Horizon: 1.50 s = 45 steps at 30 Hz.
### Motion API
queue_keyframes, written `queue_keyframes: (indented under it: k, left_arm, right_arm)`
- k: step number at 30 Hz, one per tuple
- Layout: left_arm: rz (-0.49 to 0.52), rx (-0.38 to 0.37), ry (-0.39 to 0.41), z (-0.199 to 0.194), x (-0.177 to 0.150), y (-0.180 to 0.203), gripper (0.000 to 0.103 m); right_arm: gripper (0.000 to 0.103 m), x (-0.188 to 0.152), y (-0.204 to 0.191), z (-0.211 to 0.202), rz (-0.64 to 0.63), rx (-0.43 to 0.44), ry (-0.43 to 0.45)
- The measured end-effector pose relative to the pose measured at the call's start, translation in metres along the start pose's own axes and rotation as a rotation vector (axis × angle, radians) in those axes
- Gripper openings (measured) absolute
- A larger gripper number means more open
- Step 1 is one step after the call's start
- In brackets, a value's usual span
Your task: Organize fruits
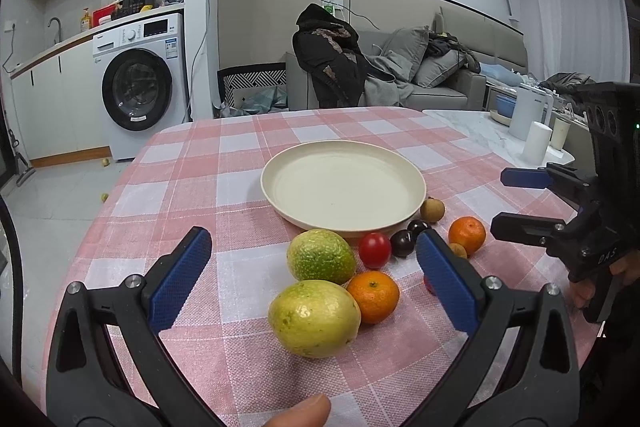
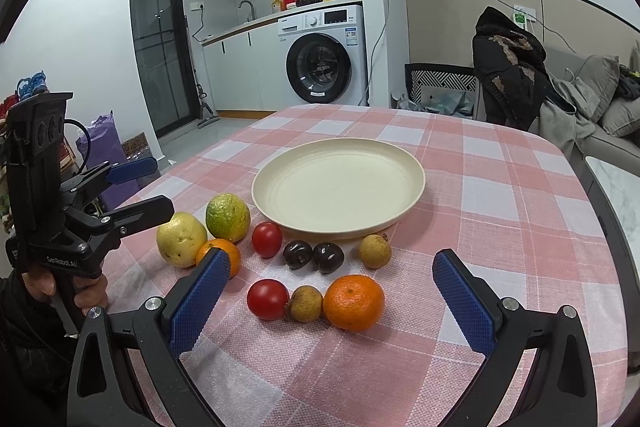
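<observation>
A cream plate (image 1: pixel 276 171) (image 2: pixel 416 183) lies bare on the pink checked tablecloth. In front of it sit two yellow-green round fruits (image 1: pixel 314 317) (image 2: pixel 227 217), two mandarins (image 1: pixel 374 295) (image 2: pixel 354 302), two red tomatoes (image 1: pixel 374 249) (image 2: pixel 267 299), two dark plums (image 2: pixel 298 254), and two brown longans (image 2: pixel 375 251). My left gripper (image 1: pixel 314 287) is open, its blue pads either side of the nearest yellow-green fruit and a mandarin. My right gripper (image 2: pixel 334 307) is open too, low over the front row of tomato, longan (image 2: pixel 306 303) and mandarin, holding nothing.
A marble side table (image 1: pixel 476 131) with white cups stands at the right. A washing machine (image 2: pixel 326 57), a kitchen counter and a grey sofa (image 1: pixel 436 75) with clothes lie beyond the table. Small fruits lie on the floor (image 1: pixel 105 197). A thumb (image 1: pixel 300 413) shows at the left wrist view's bottom.
</observation>
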<state>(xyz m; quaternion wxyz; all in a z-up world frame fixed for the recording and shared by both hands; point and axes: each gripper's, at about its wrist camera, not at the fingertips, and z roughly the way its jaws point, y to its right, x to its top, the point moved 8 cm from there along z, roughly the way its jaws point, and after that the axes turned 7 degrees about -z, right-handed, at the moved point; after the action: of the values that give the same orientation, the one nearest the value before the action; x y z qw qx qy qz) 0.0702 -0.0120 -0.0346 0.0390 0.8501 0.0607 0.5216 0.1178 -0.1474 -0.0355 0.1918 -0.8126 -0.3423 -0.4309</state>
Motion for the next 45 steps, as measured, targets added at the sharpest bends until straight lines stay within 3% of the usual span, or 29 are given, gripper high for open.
queue_keyframes:
  k: [26,38,45]
  left_arm:
    - [-0.006,0.003,-0.004,-0.003,0.001,-0.002,0.102]
    - [-0.113,0.003,-0.067,0.011,-0.002,-0.026,0.102]
    - [-0.07,0.025,-0.072,0.015,-0.001,-0.021,0.102]
  right_arm:
    - [0.103,0.0,0.0,-0.002,-0.011,-0.024,-0.011]
    - [0.103,-0.004,0.009,0.006,0.026,-0.033,-0.055]
    - [0.103,-0.005,0.012,0.011,0.032,-0.031,-0.087]
